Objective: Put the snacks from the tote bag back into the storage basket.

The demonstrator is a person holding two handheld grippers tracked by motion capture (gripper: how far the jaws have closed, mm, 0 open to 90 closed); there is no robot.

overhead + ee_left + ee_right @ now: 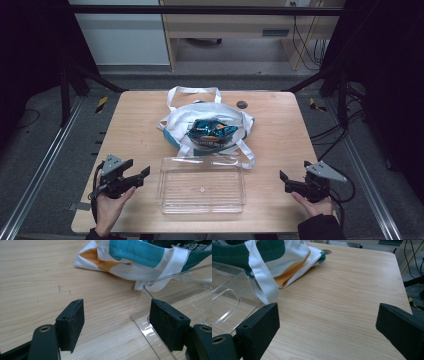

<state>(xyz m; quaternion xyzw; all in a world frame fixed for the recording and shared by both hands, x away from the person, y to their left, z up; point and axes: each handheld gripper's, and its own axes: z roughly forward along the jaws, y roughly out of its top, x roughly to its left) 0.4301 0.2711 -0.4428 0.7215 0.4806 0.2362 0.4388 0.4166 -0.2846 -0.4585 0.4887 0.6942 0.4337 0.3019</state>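
Here, from left to right:
- The left gripper [141,176] hovers by the desk's [140,125] near-left edge, jaws spread, empty.
- The clear tray [202,186] lies at the near edge, midway.
- Just behind it, touching, is the tote bag [180,121] with a snack packet [210,133].
- The right gripper [283,181] hovers near the near-right corner, released, holding nothing.

The high view looks forward and down over the whole table [135,120]. Both gripper views sit low and close, sharing the clear tray [160,290] and bag [294,257].
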